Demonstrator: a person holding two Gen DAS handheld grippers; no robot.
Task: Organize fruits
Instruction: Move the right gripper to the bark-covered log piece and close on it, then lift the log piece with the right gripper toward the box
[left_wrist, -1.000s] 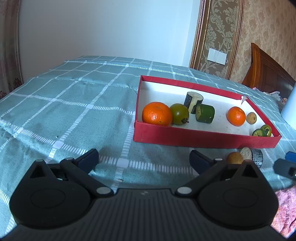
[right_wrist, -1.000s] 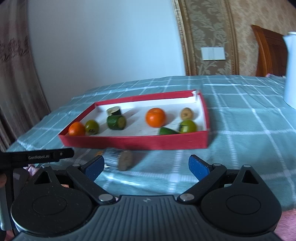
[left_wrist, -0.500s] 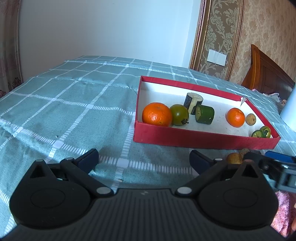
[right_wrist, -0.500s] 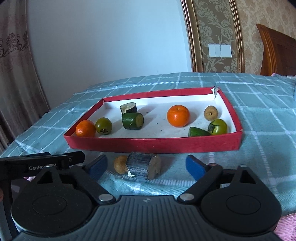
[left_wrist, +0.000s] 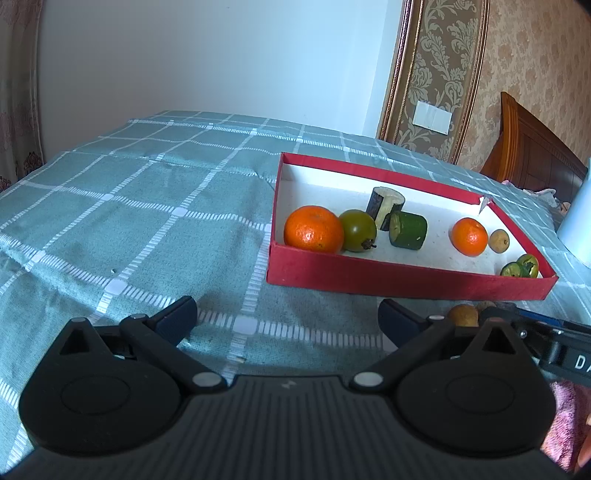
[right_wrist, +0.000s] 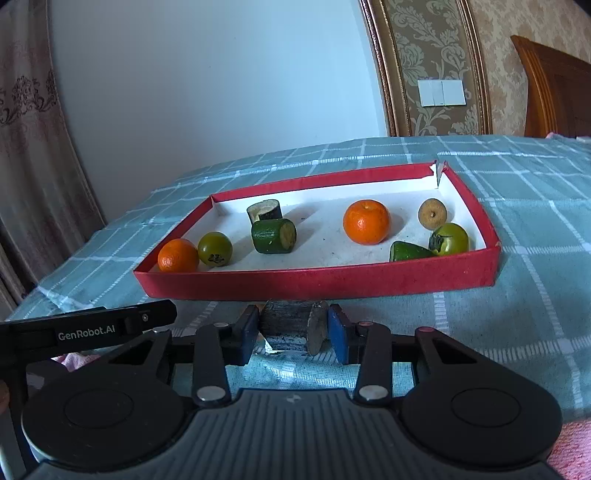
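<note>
A red tray with a white floor lies on the green checked cloth; it also shows in the left wrist view. It holds two oranges, green round fruits, cucumber pieces and a small brown fruit. My right gripper is shut on a dark cylindrical piece on the cloth just in front of the tray. My left gripper is open and empty over the cloth, left of the tray's near corner. A small brown fruit lies on the cloth by the right gripper.
A white vessel stands right of the tray. A pink cloth lies at the near right edge. A wooden headboard and a papered wall stand behind the table. The left gripper's body shows at the left of the right wrist view.
My right gripper moved in toward the tray's front and closed its fingers on the dark cylindrical piece. The left gripper stayed put and open.
</note>
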